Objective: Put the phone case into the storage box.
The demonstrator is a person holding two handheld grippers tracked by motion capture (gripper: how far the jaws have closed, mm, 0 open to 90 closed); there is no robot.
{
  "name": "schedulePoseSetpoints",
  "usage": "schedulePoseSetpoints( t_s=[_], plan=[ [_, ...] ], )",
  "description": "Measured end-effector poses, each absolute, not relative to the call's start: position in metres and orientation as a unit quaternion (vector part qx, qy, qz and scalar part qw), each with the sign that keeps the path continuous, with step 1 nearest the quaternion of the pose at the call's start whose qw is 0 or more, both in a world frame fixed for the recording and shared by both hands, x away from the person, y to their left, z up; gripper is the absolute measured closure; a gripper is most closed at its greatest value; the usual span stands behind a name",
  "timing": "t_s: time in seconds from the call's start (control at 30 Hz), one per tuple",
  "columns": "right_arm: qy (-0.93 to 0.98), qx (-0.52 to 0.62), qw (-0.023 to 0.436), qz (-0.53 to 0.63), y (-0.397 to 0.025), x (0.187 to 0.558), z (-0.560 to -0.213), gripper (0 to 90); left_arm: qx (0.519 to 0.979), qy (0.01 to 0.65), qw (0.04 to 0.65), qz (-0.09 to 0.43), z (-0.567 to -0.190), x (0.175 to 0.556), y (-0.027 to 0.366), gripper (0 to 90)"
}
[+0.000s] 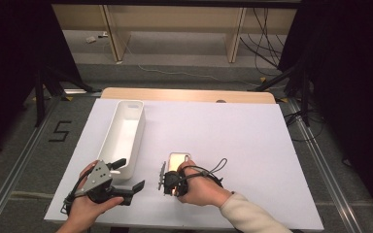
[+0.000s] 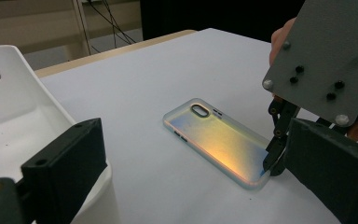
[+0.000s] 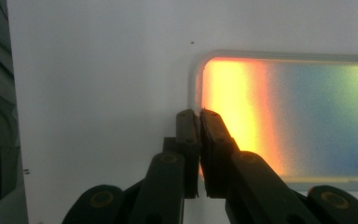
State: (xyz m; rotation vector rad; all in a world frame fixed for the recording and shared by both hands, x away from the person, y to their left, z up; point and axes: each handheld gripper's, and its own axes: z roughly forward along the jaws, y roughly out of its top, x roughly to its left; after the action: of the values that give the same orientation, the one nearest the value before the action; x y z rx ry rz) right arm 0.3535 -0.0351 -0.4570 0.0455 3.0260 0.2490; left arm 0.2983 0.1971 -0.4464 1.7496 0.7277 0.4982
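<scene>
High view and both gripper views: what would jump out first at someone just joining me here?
The iridescent translucent phone case, glowing orange to blue, lies flat on the white table in front of the person. The right gripper has its jaws pinched on the case's near short edge. To the left stands a long white plastic bin, with the left gripper held open near its front end.

grey floor (image 1: pixel 175 68) with cables, pale wooden shelving (image 1: pixel 175 29) behind, black curtains (image 1: pixel 349 73) at both sides
</scene>
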Motion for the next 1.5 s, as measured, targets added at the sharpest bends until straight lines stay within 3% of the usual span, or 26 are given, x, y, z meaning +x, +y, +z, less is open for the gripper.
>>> schedulePoseSetpoints(
  t_s=[0.77,1.5],
  plan=[
    [0.991,0.022,0.069,0.114,-0.045,0.345,-0.458,89.3,0.743,0.307,0.556,0.210,-0.447,0.298,0.197,4.7],
    [0.973,0.017,0.145,0.178,-0.075,0.338,-0.442,89.4,0.742,0.308,0.558,0.207,-0.447,0.299,0.196,5.1]
  ],
)
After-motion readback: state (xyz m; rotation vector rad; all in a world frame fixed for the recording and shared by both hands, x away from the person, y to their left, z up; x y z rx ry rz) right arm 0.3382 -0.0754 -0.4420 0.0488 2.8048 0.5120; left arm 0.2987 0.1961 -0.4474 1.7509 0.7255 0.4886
